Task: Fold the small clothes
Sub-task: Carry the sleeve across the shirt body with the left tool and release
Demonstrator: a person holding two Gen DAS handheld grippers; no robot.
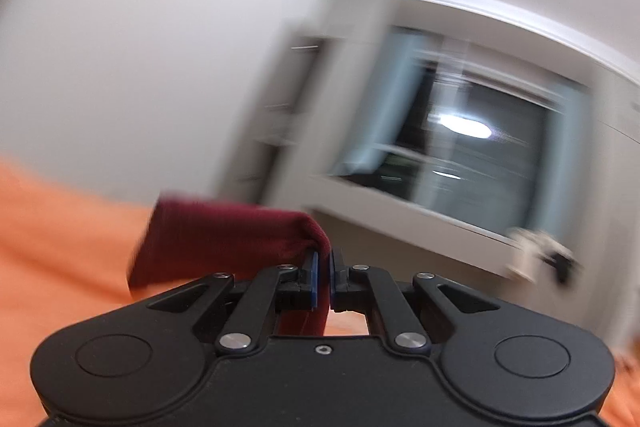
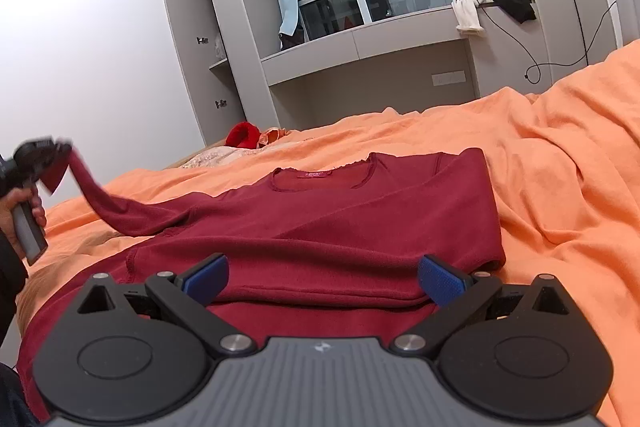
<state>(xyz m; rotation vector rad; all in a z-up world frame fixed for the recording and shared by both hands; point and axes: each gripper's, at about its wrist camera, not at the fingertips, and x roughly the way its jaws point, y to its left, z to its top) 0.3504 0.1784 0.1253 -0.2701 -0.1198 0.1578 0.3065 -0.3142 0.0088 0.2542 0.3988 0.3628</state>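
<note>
Left gripper: jaws closed down tight, blue pads nearly meeting, pinching the end of the dark red sleeve. In the left wrist view the sleeve cloth drapes off to the left of the fingertips, a bit more of it showing under the jaws at lower centre. That frame is badly motion-blurred; background is wall, window and orange bedding, no detail worth trusting.

In the right wrist view the same gripper sits at the left edge, mid-height, held by a hand on its handle. The sleeve rises off the bed from the shirt's shoulder area up to it, stretched diagonally toward upper left.

Right gripper: jaws wide apart, blue pads spread at lower centre, nothing between them. It hovers just over the near hem; contact with the cloth I cannot tell.

Red shirt: lies flat on the orange bedspread, centre of frame, neckline and label facing away toward the window. Right side of the shirt looks already folded inward, straight edge at frame right. Bottom hem runs between the right gripper's pads
</note>
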